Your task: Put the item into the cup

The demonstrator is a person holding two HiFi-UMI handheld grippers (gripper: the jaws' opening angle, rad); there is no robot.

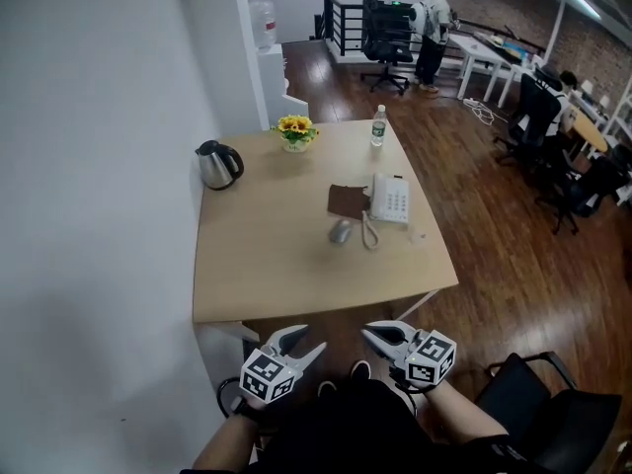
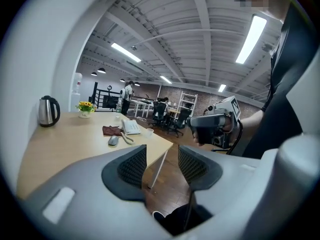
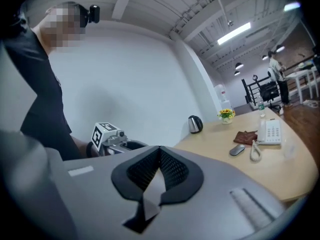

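Fingers of the left gripper (image 2: 161,160) stand apart on nothing; the right gripper (image 3: 160,156) is pinched closed and empty, both well short of the table (image 1: 257,265). Risk: a hasty reach could knock the cup (image 1: 416,233) over or off the table, since it looks light. Small, pale and translucent, it stands upright just beside the telephone (image 1: 390,198), near the table's right edge.
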